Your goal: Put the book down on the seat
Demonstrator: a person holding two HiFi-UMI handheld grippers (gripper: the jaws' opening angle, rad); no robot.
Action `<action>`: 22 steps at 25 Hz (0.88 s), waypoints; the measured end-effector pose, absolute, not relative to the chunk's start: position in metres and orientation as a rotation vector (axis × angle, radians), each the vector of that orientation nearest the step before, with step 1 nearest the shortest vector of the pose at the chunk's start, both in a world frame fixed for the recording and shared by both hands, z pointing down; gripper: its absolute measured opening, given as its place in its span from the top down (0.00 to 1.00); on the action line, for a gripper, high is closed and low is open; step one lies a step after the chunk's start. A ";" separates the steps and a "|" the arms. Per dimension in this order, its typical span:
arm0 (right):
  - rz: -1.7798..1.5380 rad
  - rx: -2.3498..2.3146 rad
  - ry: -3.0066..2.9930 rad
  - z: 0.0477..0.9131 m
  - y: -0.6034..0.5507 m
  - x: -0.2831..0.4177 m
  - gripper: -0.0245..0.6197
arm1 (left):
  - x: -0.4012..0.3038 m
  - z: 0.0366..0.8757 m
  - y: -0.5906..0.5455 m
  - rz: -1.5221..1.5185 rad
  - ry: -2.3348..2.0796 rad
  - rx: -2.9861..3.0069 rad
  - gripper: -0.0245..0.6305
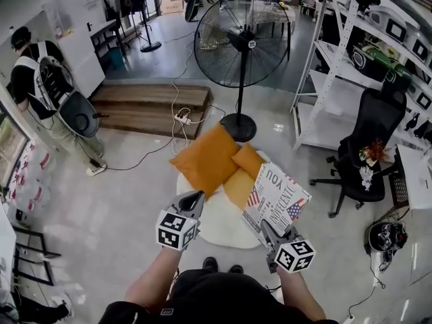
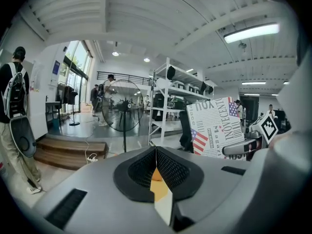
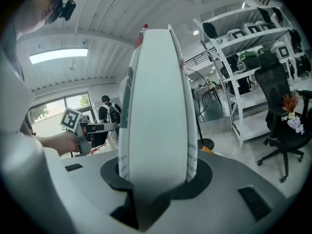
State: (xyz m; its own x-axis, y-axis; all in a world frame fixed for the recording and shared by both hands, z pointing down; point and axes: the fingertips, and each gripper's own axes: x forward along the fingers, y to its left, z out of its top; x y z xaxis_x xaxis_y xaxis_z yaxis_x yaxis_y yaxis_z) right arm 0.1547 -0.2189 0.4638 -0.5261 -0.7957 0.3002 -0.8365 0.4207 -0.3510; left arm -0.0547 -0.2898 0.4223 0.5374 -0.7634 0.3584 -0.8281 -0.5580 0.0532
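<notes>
A book [image 1: 277, 198] with a newspaper-print cover and small flags is held up on edge, my right gripper [image 1: 267, 229] shut on its lower end. In the right gripper view the book [image 3: 158, 106] fills the jaws edge-on. It hangs over the right side of a round white seat [image 1: 206, 229] that carries a large orange cushion [image 1: 208, 158] and two smaller ones. My left gripper [image 1: 196, 196] is over the seat's left part, shut and empty. In the left gripper view its pads [image 2: 168, 167] meet at the tips, with the book [image 2: 214, 126] to the right.
A big black floor fan [image 1: 244, 42] stands behind the seat. A black office chair [image 1: 368, 147] and a white shelf rack [image 1: 337, 79] are on the right. A low wooden platform [image 1: 152, 106] and a power strip [image 1: 181, 118] with cables lie behind. A person with a backpack [image 1: 40, 79] stands at left.
</notes>
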 end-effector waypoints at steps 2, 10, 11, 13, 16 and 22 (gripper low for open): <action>0.717 1.492 -2.557 0.463 -0.227 0.145 0.72 | -0.064 0.427 -0.297 0.428 -1.324 2.557 0.96; 0.715 1.502 -2.516 0.470 -0.248 0.099 0.72 | -0.100 0.448 -0.319 0.393 -1.279 2.578 0.96; 0.725 1.499 -2.505 0.474 -0.248 0.097 0.72 | -0.102 0.452 -0.319 0.387 -1.274 2.571 0.96; 0.757 1.494 -2.481 0.483 -0.250 0.094 0.72 | -0.108 0.463 -0.319 0.388 -1.266 2.552 0.96; 0.808 1.480 -2.459 0.496 -0.255 0.093 0.72 | -0.117 0.481 -0.324 0.392 -1.273 2.498 0.96; 0.871 1.421 -2.427 0.520 -0.281 0.086 0.72 | -0.125 0.508 -0.348 0.412 -1.282 2.427 0.96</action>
